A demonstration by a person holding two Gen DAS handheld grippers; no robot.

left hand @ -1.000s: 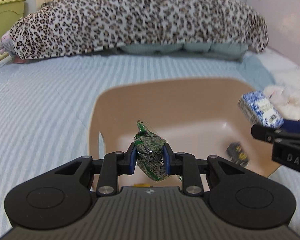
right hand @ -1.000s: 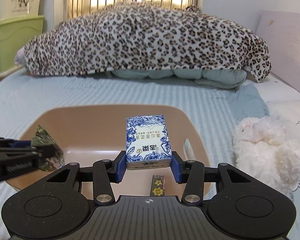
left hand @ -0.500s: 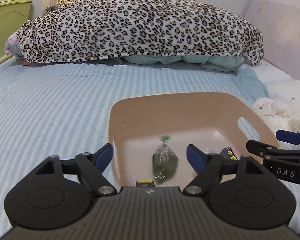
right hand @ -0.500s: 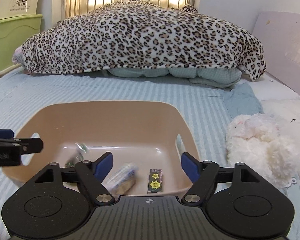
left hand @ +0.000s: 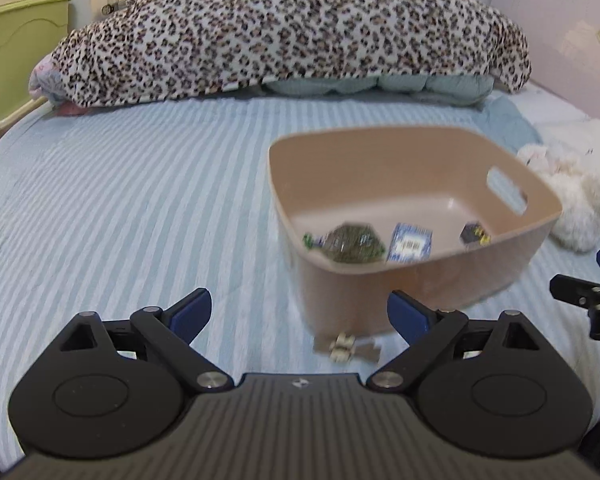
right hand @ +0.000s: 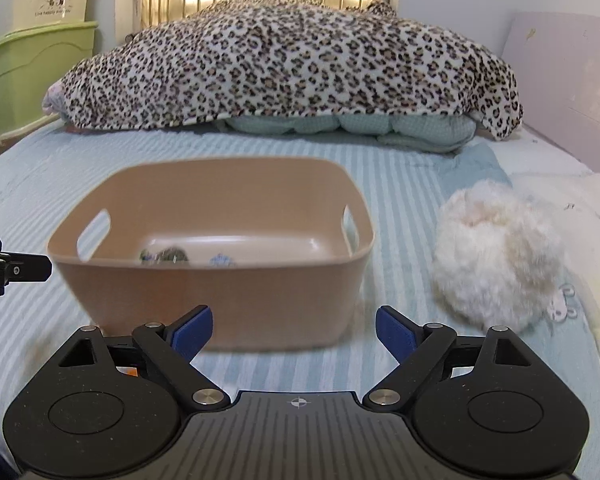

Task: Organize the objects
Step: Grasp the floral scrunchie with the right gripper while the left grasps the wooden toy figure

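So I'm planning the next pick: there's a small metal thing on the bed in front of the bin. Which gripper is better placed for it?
Left, probably. The open left gripper points almost straight at the metal clip, just ahead of the beige bin. The right gripper, also open, doesn't show it.

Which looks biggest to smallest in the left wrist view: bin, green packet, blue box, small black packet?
1. Tan bin
2. Green packet
3. Blue box, close to the green packet; the rim hides part of both
4. Small black packet
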